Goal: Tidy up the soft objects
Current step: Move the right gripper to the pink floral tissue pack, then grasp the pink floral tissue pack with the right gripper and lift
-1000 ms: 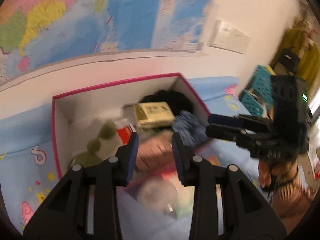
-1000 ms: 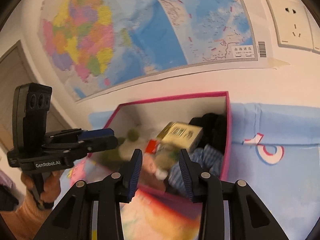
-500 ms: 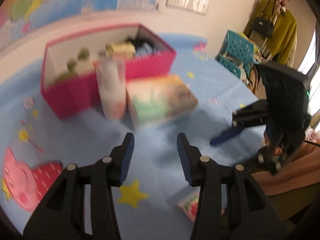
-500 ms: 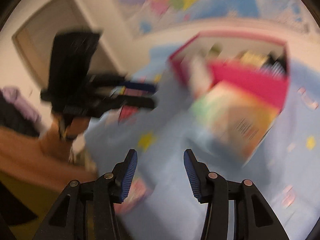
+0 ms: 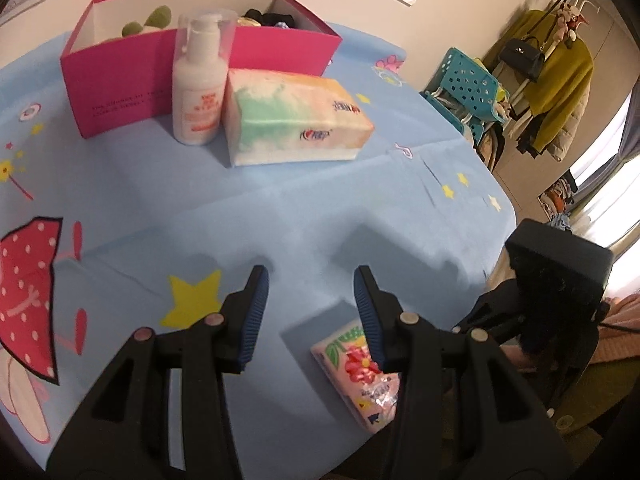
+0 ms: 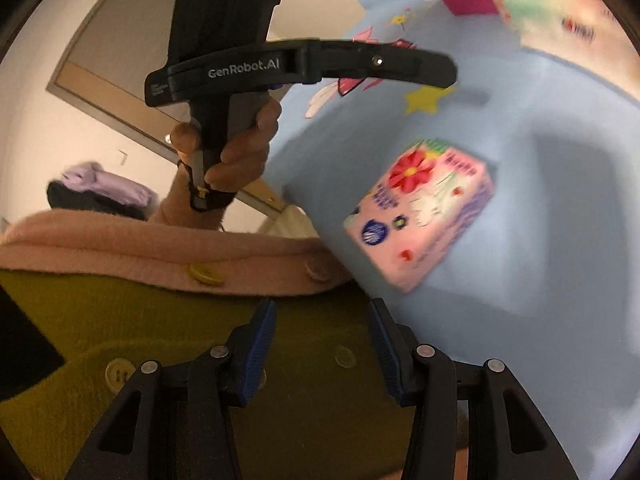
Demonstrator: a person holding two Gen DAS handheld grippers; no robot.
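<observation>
A small pink flowered tissue pack lies on the blue cloth near the table's front edge. It sits just below my left gripper, partly behind the gripper's right finger. That gripper is open, with only cloth between its blue pads. In the right wrist view the same pack lies ahead and to the right of my right gripper. This gripper is also open and hovers over the person's olive garment. A pink box at the back holds a green plush and dark clothes.
A white pump bottle and a large tissue pack stand in front of the box. The right gripper's black body is at the table's right edge. A hand holds the left gripper's handle. A teal basket stands beyond the table.
Both grippers have pulled back from over the pink box and come down toward the table's front. Their jaws stand a little wider. The small pink pack has come into both views.
</observation>
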